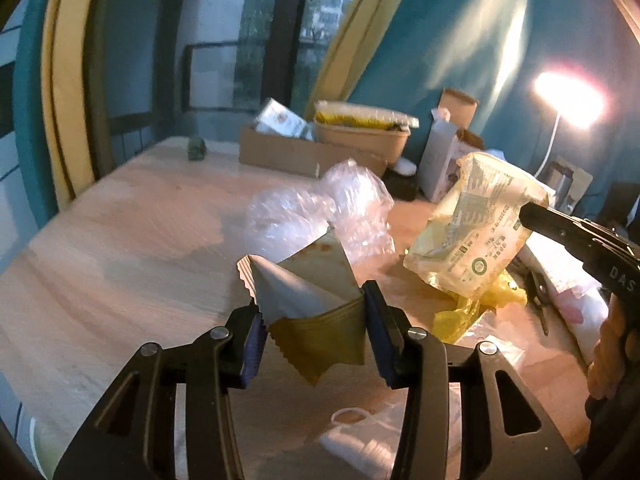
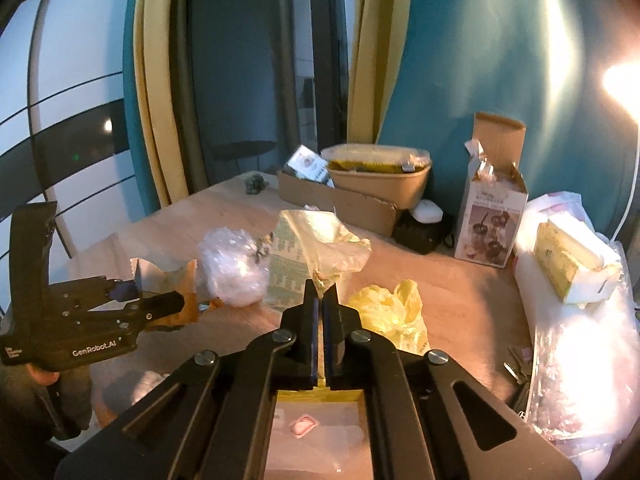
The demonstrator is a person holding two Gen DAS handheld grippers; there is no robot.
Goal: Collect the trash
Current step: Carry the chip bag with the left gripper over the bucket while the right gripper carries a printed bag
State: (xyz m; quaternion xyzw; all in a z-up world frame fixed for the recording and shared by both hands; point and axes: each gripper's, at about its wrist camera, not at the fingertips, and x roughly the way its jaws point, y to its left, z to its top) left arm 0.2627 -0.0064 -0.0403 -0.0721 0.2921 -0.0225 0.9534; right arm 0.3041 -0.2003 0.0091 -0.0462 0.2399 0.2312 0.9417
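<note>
My left gripper (image 1: 314,308) is shut on a crumpled foil snack packet (image 1: 316,284), silver inside and olive outside, held above the wooden table (image 1: 120,232). In the right wrist view the same left gripper (image 2: 160,300) shows at the left, packet (image 2: 160,274) between its pads. My right gripper (image 2: 321,300) is shut on a printed yellow plastic wrapper (image 2: 316,252), lifted off the table. In the left wrist view that wrapper (image 1: 476,228) hangs from the right gripper's fingertips (image 1: 532,216). A crumpled clear plastic bag (image 1: 320,212) and a yellow plastic bag (image 2: 392,312) lie on the table.
At the back stand a flat cardboard tray (image 2: 340,200) with a tan bowl (image 2: 380,184), and an opened carton (image 2: 494,208). A plastic-wrapped pile with a tissue pack (image 2: 572,260) fills the right. A lamp (image 1: 568,100) glares. A white mask (image 1: 360,436) lies under my left gripper.
</note>
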